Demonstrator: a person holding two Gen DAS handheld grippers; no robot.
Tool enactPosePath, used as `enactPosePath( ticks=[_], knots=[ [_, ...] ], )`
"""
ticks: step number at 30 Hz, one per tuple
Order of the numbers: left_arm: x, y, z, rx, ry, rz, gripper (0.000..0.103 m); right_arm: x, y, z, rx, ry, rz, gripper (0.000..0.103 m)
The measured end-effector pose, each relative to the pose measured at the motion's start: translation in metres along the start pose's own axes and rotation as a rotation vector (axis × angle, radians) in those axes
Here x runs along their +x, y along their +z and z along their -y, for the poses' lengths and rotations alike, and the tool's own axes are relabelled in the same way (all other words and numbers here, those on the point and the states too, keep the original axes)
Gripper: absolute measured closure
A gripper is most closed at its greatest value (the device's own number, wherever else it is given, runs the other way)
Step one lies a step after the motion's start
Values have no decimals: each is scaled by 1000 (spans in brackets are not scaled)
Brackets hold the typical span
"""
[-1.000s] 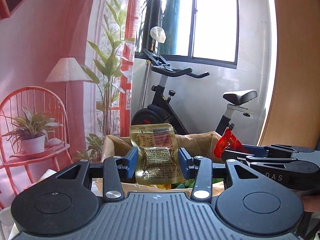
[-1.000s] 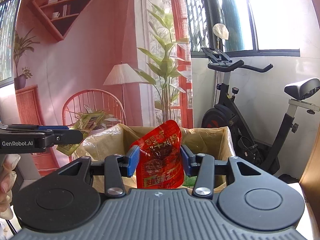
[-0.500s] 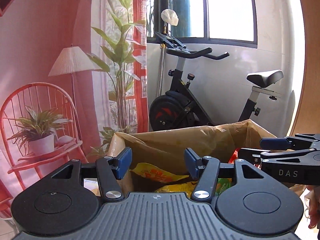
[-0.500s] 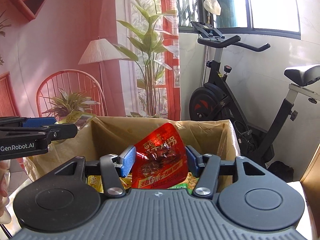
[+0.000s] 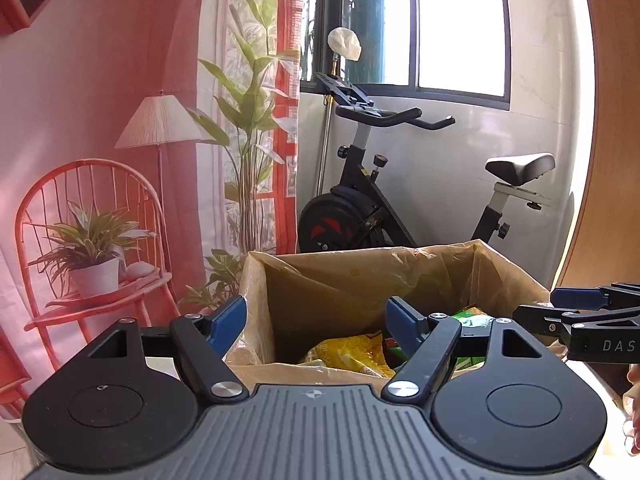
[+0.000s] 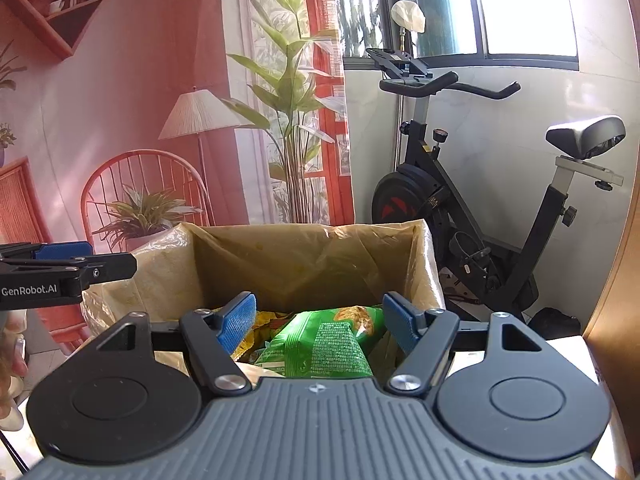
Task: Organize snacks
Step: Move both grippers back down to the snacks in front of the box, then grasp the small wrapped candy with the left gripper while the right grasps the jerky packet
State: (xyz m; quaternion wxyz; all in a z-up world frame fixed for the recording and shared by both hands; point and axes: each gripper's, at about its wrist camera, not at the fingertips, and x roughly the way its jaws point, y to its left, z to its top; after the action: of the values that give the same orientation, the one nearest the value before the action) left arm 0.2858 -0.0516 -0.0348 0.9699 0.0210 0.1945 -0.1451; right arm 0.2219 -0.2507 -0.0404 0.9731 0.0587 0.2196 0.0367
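A cardboard box lined with a yellowish plastic bag stands straight ahead, with several snack packs inside. A yellow pack and a green pack lie on top of the pile. My left gripper hovers over the box's near left corner, jaws opening, nothing between them. Over the box's near edge, my right gripper also has its jaws opening and holds nothing; the green pack lies below in the box. Each gripper shows at the edge of the other's view.
An exercise bike stands behind the box by the window. A printed backdrop with a red chair, lamp and plants hangs at the left. A wooden panel rises at the right. A person's fingers show at the left edge.
Both grippers let go of their packs: the gold pack left the left jaws, the red pack left the right jaws. Both jaws spread wider, and the box now looms larger and closer.
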Motion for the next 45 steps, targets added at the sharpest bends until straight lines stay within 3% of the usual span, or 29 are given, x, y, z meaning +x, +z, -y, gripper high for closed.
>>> enactPosePath(
  ticks=[13,27,37,45],
  knots=[
    [-68,-37,-16,-34,-26,-9,25,-59,-28,-11,14,56,35,30],
    [-73,-99,-54,-95,56,-103,26,-63,-79,7,92,52,-18,28],
    [-54,-132,-53,-96,52,-178,30,-41,-135,14,-60,-4,-140,28],
    [-35,-151,-59,-111,59,-227,31,-4,-172,43,72,-48,-270,28]
  ],
)
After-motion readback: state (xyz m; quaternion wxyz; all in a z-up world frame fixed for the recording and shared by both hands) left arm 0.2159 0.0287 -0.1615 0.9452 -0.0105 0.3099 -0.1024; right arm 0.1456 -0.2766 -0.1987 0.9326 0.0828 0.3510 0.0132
